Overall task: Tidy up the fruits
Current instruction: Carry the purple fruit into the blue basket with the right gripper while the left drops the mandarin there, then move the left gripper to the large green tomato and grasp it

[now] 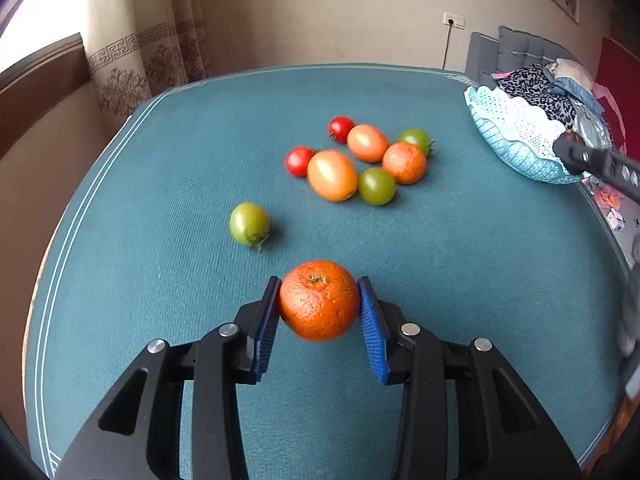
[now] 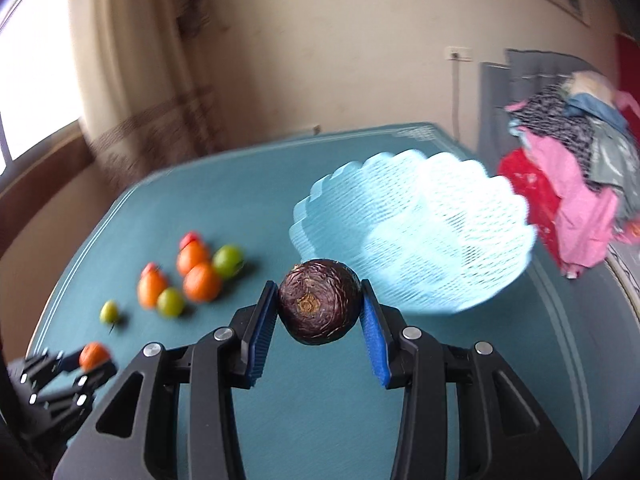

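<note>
1. Two hand-held grippers in view, each clamped on one fruit above a teal cloth-covered table (image 1: 160, 184)
2. Left gripper (image 1: 319, 308): blue ribbed pads (image 1: 267, 330) pressed against both sides of a round orange mandarin with pitted skin (image 1: 319, 300), stem end facing the camera, fruit lifted clear of the cloth
3. Right gripper (image 2: 319, 304): same blue pads tight on a dark purple wrinkled round fruit (image 2: 319, 302), brown scar facing the camera, held just in front of the near rim of a pale blue perforated plastic basket with a scalloped edge (image 2: 420, 220)
4. Basket seen empty in the right wrist view, sitting at the table's far right corner, beside a heap of pink, red and patterned clothes (image 2: 576, 200)
5. Seven fruits bunched mid-table: two small red cherry tomatoes (image 1: 341, 129), two oval orange tomatoes (image 1: 332, 175), two green tomatoes (image 1: 377, 186) and a second pitted orange mandarin (image 1: 405, 162), most touching a neighbour
6. One lone green tomato with its stalk (image 1: 249, 224) apart from the bunch, nearer the left gripper, to the left of the held mandarin
7. Right wrist view blurred, so finer detail of the bunch not readable there
</note>
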